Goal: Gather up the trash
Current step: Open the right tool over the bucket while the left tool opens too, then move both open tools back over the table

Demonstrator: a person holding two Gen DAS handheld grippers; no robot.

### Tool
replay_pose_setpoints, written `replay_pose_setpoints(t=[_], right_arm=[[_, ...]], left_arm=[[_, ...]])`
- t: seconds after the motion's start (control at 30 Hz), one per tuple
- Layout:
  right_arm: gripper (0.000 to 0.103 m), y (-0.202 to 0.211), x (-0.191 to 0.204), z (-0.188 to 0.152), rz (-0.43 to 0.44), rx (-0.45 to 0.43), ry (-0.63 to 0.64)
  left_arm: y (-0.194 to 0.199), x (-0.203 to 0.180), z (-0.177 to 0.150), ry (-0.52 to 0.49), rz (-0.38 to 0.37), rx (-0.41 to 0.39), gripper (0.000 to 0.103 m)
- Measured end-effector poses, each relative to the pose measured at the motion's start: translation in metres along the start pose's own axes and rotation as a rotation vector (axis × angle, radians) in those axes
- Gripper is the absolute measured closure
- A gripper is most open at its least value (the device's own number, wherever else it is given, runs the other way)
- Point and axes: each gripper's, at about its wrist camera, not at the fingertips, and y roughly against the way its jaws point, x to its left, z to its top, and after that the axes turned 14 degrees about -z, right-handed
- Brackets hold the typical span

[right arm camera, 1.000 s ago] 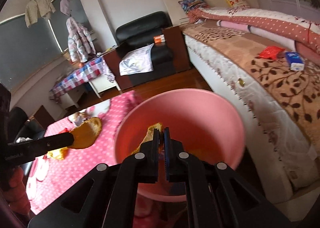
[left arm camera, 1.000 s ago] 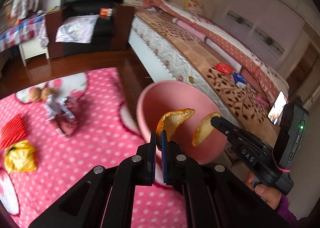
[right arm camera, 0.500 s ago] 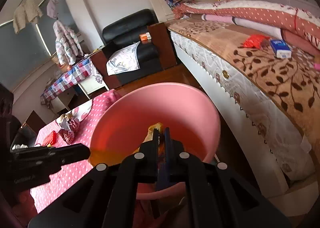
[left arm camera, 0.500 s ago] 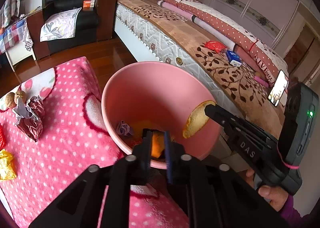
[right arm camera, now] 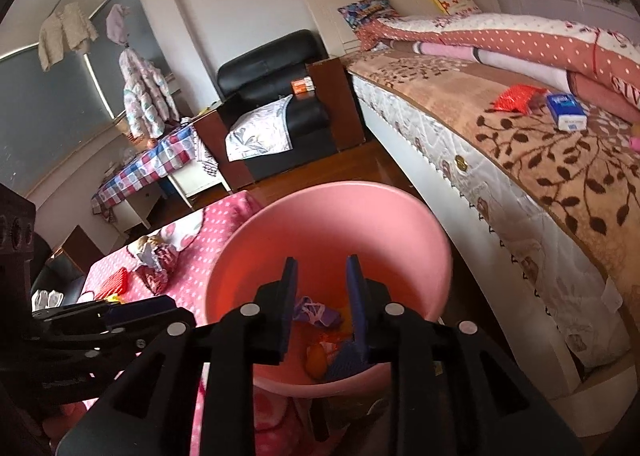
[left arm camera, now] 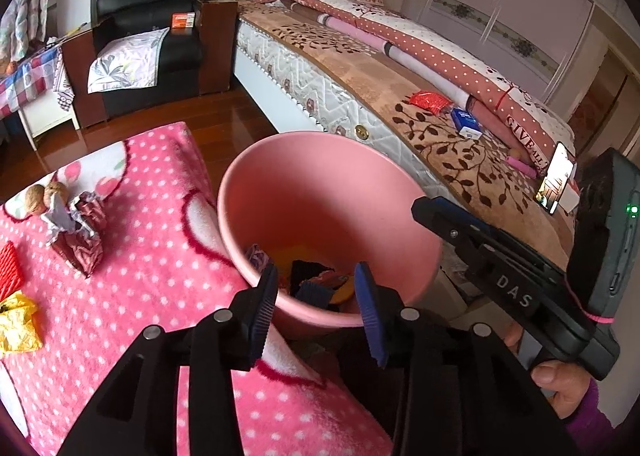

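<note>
A pink bin (left arm camera: 320, 184) stands between the pink dotted blanket (left arm camera: 152, 280) and the bed; it also shows in the right wrist view (right arm camera: 332, 216). Orange peel (right arm camera: 315, 361) and a purple wrapper (right arm camera: 318, 313) lie on its bottom. My left gripper (left arm camera: 316, 298) is open and empty over the bin's near rim. My right gripper (right arm camera: 322, 298) is open and empty over the bin; it shows from the side in the left wrist view (left arm camera: 428, 208). On the blanket lie a crumpled maroon wrapper (left arm camera: 80, 232), a yellow wrapper (left arm camera: 16, 322), a red packet (left arm camera: 8, 270) and walnuts (left arm camera: 44, 194).
The bed (left arm camera: 400, 96) runs along the right, with a red packet (left arm camera: 430, 100), a blue box (left arm camera: 466, 122) and a phone (left arm camera: 556, 178) on it. A black armchair (left arm camera: 152, 36) stands at the back on the wooden floor. A checked-cloth table (right arm camera: 148, 164) stands at the left.
Both grippers have opened and let go of their orange peels, which dropped into the bin. Both now hang over the bin with nothing between the fingers.
</note>
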Motion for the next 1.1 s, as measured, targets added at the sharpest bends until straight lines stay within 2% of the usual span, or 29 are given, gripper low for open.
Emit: replay_pose_setpoints(t=[0.33,0.57,0.9,1.1], right_arm=[[0.078,0.016,0.04,-0.002,0.074,-0.005,0.08],[0.078,0.024,0.079,-0.009,0.131,-0.002,0.136],[0.078,0.041,0.139,-0.02,0.229,0.002,0.225],[0.078,0.04,0.165,-0.03,0.259,0.046,0.271]], left_arm=[[0.038,0.029,-0.018,0.065,0.071,-0.08,0.06],[0.075,0.065,-0.038,0.129,0.162,-0.138,0.06],[0.156,0.123,-0.088,0.288,0.305,-0.244,0.06],[0.194,0.152,-0.123,0.346,0.396,-0.284,0.057]])
